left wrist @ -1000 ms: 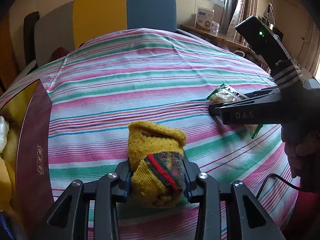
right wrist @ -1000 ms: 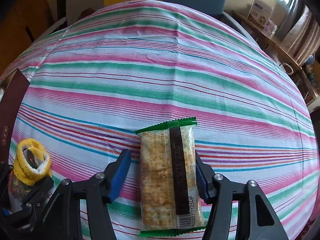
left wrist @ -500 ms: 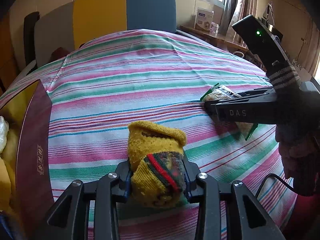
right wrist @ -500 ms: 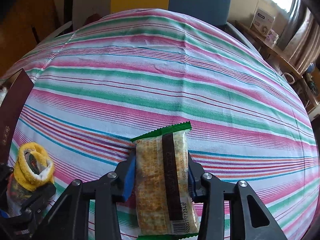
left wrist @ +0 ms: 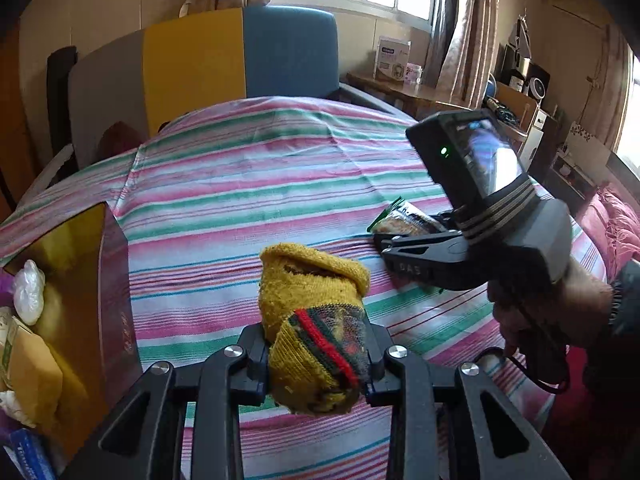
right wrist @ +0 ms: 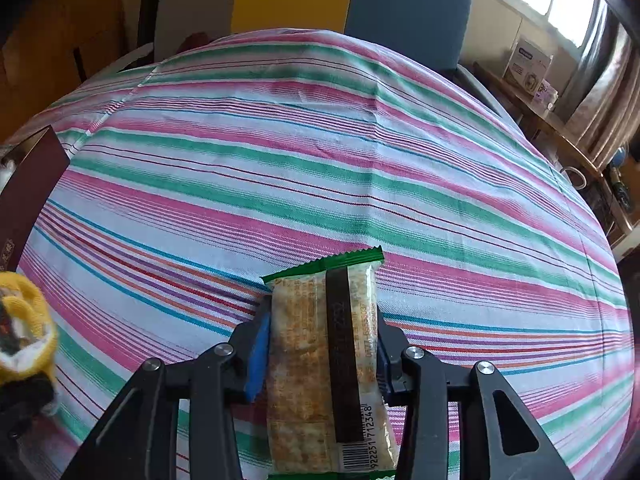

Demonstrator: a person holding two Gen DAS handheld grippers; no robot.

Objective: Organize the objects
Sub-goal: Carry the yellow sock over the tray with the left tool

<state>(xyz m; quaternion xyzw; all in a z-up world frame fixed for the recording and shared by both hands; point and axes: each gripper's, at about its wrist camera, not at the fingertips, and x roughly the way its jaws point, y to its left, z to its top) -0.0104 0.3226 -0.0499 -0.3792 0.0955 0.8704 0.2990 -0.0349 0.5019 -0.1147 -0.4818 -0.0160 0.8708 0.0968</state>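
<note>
Both grippers are holding one object each above the striped bench.

The left gripper (left wrist: 316,360) is clenching a yellow rolled sock (left wrist: 314,320), just right of the dark red box (left wrist: 116,280). The right gripper (right wrist: 320,344) is grasping a green-edged cracker packet (right wrist: 324,344) by its long sides, further right of that box (right wrist: 28,188), over the striped cloth (right wrist: 320,140).

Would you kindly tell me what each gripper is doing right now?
Left gripper: shut on the yellow knitted sock.
Right gripper: shut on the green-edged cracker packet.
</note>
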